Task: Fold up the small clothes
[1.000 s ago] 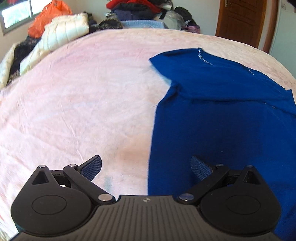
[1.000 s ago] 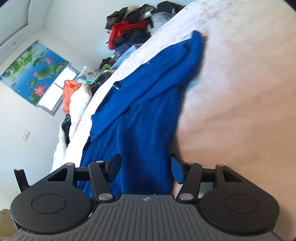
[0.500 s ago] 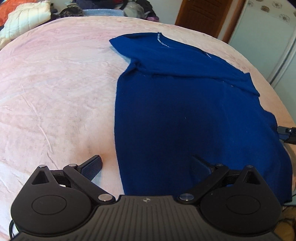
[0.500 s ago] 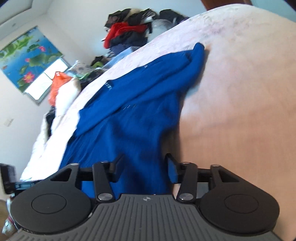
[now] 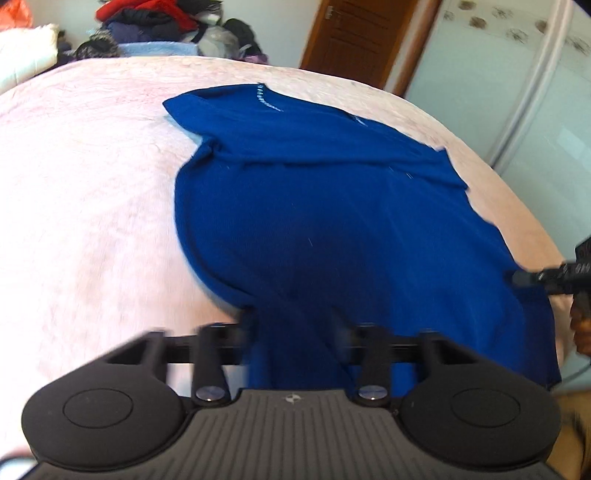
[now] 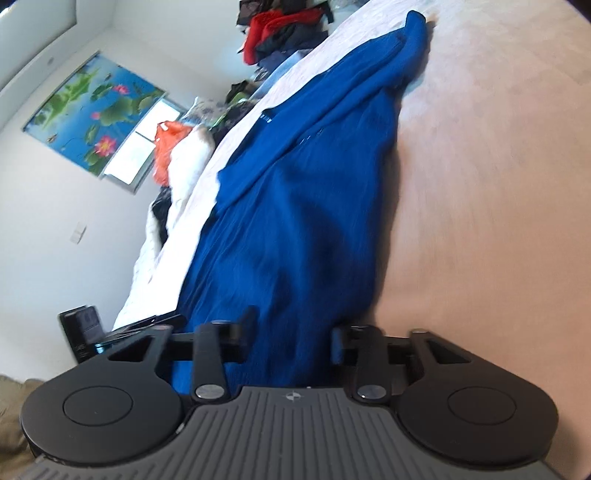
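Left gripper (image 5: 293,332) closing on blue shirt (image 5: 332,206) hem – cloth between jaws. Right gripper (image 6: 291,336) closing likewise – opposite hem corner. Shirt's long axis running straight ahead.

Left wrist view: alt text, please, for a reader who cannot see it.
The left gripper is closing its jaws on the near hem of a royal-blue knit top spread on a pale pink bedspread. The right gripper reaches the hem's far corner; piled clothes lie behind.

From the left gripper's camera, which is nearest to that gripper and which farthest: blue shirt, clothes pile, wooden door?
1. Blue shirt: between the closing jaws of the left gripper.
2. Clothes pile: past the bed's far edge, upper left.
3. Wooden door: back wall, upper right; farthest, though close to the pile.
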Tool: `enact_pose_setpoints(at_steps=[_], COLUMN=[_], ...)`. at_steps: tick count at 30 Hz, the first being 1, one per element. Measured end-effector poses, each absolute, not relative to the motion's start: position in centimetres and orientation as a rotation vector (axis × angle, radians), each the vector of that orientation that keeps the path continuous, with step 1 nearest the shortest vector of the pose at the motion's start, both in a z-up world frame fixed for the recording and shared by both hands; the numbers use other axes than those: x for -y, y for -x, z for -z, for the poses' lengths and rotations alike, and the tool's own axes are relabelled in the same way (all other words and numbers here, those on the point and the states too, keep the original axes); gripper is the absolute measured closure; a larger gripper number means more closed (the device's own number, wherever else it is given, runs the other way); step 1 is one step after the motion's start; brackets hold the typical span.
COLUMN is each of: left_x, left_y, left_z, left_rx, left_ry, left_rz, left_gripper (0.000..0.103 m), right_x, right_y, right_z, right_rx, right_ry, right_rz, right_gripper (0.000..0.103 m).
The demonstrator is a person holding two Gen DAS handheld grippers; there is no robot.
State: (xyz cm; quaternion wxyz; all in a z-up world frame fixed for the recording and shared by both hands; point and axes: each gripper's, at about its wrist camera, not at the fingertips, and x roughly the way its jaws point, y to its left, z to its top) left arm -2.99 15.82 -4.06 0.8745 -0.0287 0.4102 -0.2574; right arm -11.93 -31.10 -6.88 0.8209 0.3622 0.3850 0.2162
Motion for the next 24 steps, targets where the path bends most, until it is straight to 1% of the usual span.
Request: enact_pose_setpoints(at_steps=[1, 2, 3, 4, 8, 11, 12, 14, 15, 16, 17, 18, 19, 21, 24], left_x=[-15.6, -15.3, -14.9, -14.5, -13.0, -12.4, -12.5, -13.1, -13.6, -14.1, -14.6, -15.1, -15.6, -16.5, -17.8], left_y=[2.0, 1.1, 0.4, -0.3, -2.4, -3.8, -3.9, -3.7, -3.1, -2.7, -2.1, -1.5, -0.8, 0.7, 2.7], left_z=[4.1, 4.1, 4.0, 3.8, 2.9, 3.0, 3.1, 3.3, 3.4, 3.5, 3.5, 3.5, 3.5, 3.3, 3.7], left_rx=[-0.868, -0.875, -0.869, -0.858, -0.788, -0.811, -0.833, -0.861, -0.87, -0.874, -0.875, -0.873, -0.866, -0.842, -0.87], left_ry=[0.077, 0.091, 0.092, 0.078, 0.035, 0.032, 0.044, 0.067, 0.071, 0.076, 0.083, 0.086, 0.088, 0.089, 0.111], left_rz=[0.533, 0.529, 0.52, 0.506, 0.45, 0.407, 0.414, 0.418, 0.427, 0.435, 0.44, 0.444, 0.444, 0.44, 0.487], left_gripper=[0.092, 0.092, 0.094, 0.095, 0.095, 0.095, 0.095, 0.092, 0.089, 0.082, 0.077, 0.062, 0.042, 0.024, 0.024], right_x=[31.0, 30.9, 30.7, 30.6, 30.8, 30.7, 30.8, 31.3, 31.5, 31.6, 31.7, 31.8, 31.8, 32.1, 32.1], right_y=[10.9, 10.1, 9.3, 8.4, 5.8, 4.3, 3.9, 4.1, 4.6, 5.3, 6.1, 7.0, 7.9, 9.6, 11.9], right_z=[7.1, 7.0, 6.8, 6.4, 4.4, 3.5, 3.6, 4.1, 4.3, 4.4, 4.4, 4.4, 4.5, 4.6, 5.0], right_rx=[-0.818, -0.812, -0.798, -0.781, -0.714, -0.694, -0.708, -0.722, -0.721, -0.72, -0.718, -0.717, -0.722, -0.741, -0.776], right_ry=[-0.768, -0.753, -0.725, -0.683, -0.567, -0.472, -0.473, -0.513, -0.534, -0.552, -0.56, -0.561, -0.563, -0.594, -0.663], right_rz=[-0.453, -0.441, -0.427, -0.407, -0.317, -0.26, -0.243, -0.246, -0.253, -0.257, -0.251, -0.242, -0.239, -0.26, -0.324], right_gripper=[0.083, 0.088, 0.095, 0.095, 0.096, 0.096, 0.087, 0.079, 0.065, 0.051, 0.045, 0.037, 0.036, 0.036, 0.036])
